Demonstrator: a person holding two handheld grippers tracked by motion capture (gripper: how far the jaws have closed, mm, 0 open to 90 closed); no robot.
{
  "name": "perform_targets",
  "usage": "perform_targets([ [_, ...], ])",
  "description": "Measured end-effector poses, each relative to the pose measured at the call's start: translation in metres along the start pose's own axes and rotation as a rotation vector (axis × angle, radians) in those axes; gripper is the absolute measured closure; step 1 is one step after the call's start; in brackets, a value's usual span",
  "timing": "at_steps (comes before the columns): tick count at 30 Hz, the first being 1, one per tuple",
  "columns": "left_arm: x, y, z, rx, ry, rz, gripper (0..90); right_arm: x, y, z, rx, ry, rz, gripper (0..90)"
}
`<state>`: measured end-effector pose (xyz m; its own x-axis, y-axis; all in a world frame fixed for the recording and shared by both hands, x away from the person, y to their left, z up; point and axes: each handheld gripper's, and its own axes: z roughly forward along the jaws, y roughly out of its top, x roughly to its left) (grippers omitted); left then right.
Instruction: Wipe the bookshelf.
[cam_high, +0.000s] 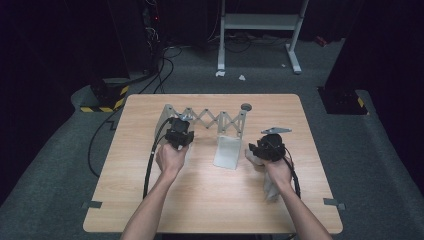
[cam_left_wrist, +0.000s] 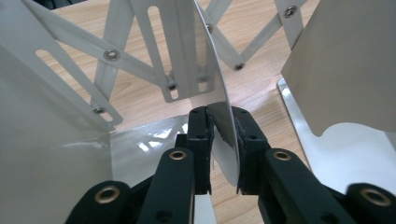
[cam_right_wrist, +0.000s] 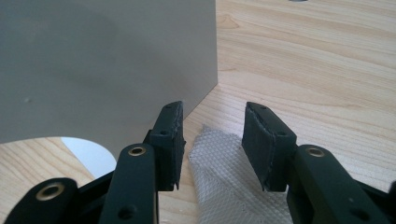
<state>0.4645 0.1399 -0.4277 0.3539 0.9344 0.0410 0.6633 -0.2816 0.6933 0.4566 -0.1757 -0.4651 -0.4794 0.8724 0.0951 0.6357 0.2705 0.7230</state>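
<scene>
On the wooden table my expanding white rack stands opened out toward the far edge. The left gripper view shows my left gripper clamped on one thin divider plate. The right gripper view shows my right gripper open over a mesh cloth.

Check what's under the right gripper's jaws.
A pale mesh cloth lies on the wooden table below the open right gripper, untouched by its pads. How far the cloth runs under the gripper body is hidden.
</scene>
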Motion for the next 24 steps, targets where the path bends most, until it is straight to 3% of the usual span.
perform_targets([
  [11,0.006,-0.007,-0.005,0.000,0.005,0.005,87.8,-0.003,0.000,0.001,-0.001,0.008,0.014,57.8],
  [24,0.007,-0.017,-0.013,-0.010,-0.046,0.009,88.8,-0.002,0.015,-0.006,-0.018,0.002,0.008,56.7],
])
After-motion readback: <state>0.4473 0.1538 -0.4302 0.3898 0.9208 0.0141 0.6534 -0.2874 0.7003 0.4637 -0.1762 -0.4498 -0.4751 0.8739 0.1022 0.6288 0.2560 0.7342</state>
